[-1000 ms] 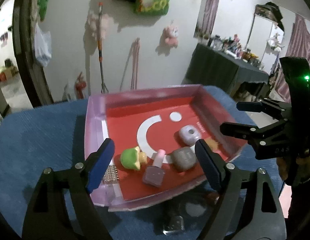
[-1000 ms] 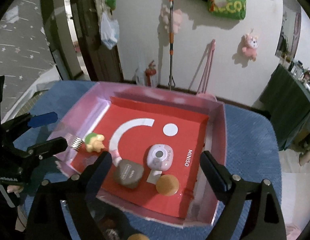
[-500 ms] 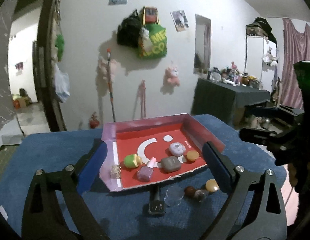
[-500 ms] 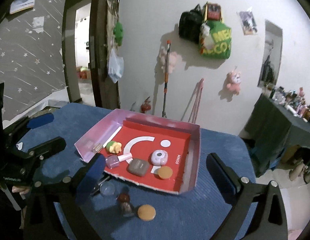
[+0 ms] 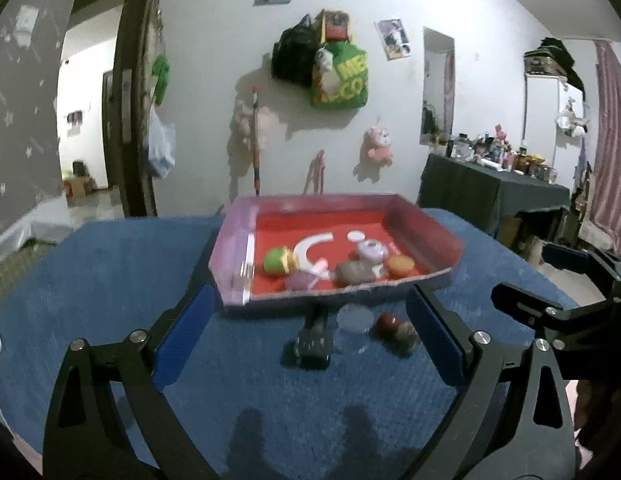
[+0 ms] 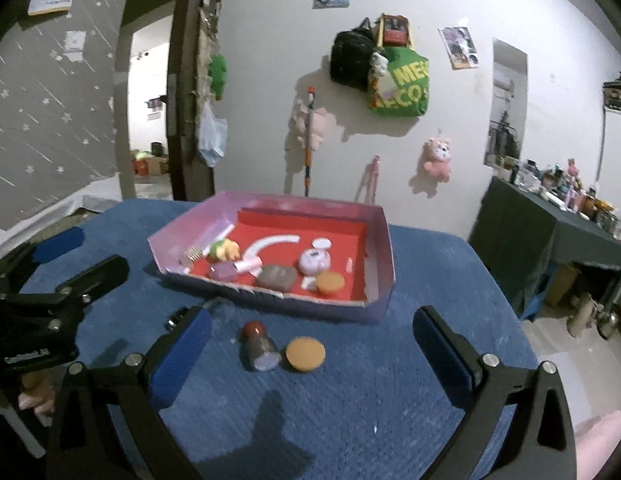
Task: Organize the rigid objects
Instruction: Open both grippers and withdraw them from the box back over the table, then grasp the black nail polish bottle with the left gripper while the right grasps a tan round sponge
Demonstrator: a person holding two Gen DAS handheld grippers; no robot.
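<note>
Our left claw stands spread wide with nothing between its blue pads, hovering low over the blue desk; framed between its fingers lies a small dark bottle on its side. Our right claw is equally spread and empty, and between its fingers we see a red-capped jar tipped over, touching or just beside an orange round lid.

We judge the wide spread suits the loose pieces, which vary in width and lie at odd angles, so either claw can drop over one without nudging it.

Beyond these strays sits the pink-walled tray with its red floor, near the middle of the desk. Inside it we already have a green figure, a purple nail-polish bottle, a grey-brown case, a lilac round case and an orange disc, clustered toward the near wall. A clear round piece also lies outside, just beside the tray's near edge.

So the sorting looks partly done: what lies on the cloth probably belongs in the tray next.
</note>
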